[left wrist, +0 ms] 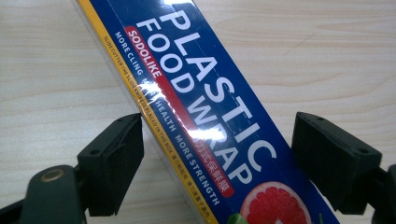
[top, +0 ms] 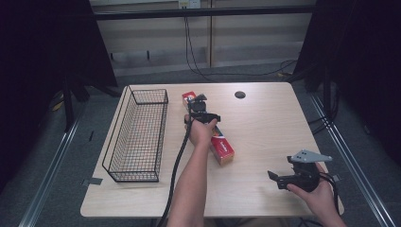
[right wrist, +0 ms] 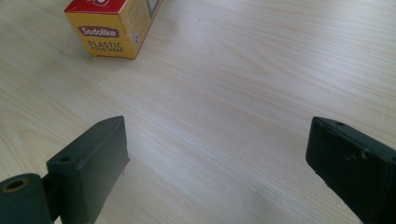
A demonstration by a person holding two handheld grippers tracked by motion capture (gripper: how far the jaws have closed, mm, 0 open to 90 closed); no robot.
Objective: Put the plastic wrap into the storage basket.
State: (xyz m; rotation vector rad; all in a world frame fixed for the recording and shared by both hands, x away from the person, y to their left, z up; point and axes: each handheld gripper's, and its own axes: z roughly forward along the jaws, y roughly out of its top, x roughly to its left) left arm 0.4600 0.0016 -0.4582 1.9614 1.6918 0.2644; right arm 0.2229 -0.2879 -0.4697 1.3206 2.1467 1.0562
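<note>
- Two tools are in use, both with jaws spread apart and holding nothing.
- The left tool point(top: 200, 101) sits over the plastic wrap box point(top: 222, 149), its jaws straddling the box's blue printed face point(left wrist: 219, 126) with a gap on each side.
- The right tool point(top: 279, 178) is well apart from the box, toward the person's side, with bare wood between its jaws point(right wrist: 215, 163).
- The box lies flat on the surface point(top: 265, 123), its yellow end point(right wrist: 112, 39) facing the right tool.
- A black wire basket point(top: 137, 135) stands near the box, on the left tool's side.

black wire basket point(top: 137, 137), wooden table point(top: 269, 127)
</note>
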